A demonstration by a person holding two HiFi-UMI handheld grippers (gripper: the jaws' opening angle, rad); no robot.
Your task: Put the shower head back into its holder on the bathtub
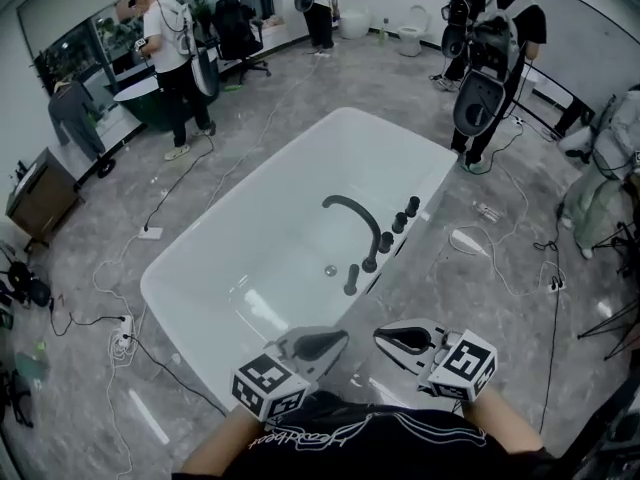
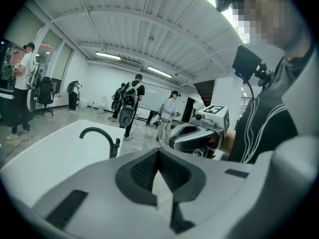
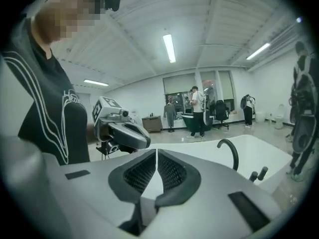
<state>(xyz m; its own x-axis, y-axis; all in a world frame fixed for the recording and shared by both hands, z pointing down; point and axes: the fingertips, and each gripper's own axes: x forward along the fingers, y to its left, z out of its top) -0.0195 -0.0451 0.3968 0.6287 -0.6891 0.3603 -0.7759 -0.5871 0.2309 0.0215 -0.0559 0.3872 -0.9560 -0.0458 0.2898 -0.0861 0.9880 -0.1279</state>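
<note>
On the head view, I've got both grippers drawn in close to the body at the near end of the bathtub (image 1: 165, 288), well apart from the fittings. The left gripper (image 1: 338, 341) and the right gripper (image 1: 388, 336) look empty. Along the tub's right rim stands a row of dark knobs (image 1: 399, 223), then the curved spout (image 1: 350, 208). At the near end of that row is a short upright piece that I take for the shower head (image 1: 352, 279), standing in its holder. It's too small for me to be sure it's fully seated. In the left gripper view, my jaws are pressed together on nothing, with the other gripper beside them and the spout beyond. In the right gripper view, the jaws stand all but together, only a thin slit between the pads and nothing in it. I can see the spout and two knobs past them, but I can't pick out the holder. My read is that the placing is done and nothing's left but confirming the seat.
</note>
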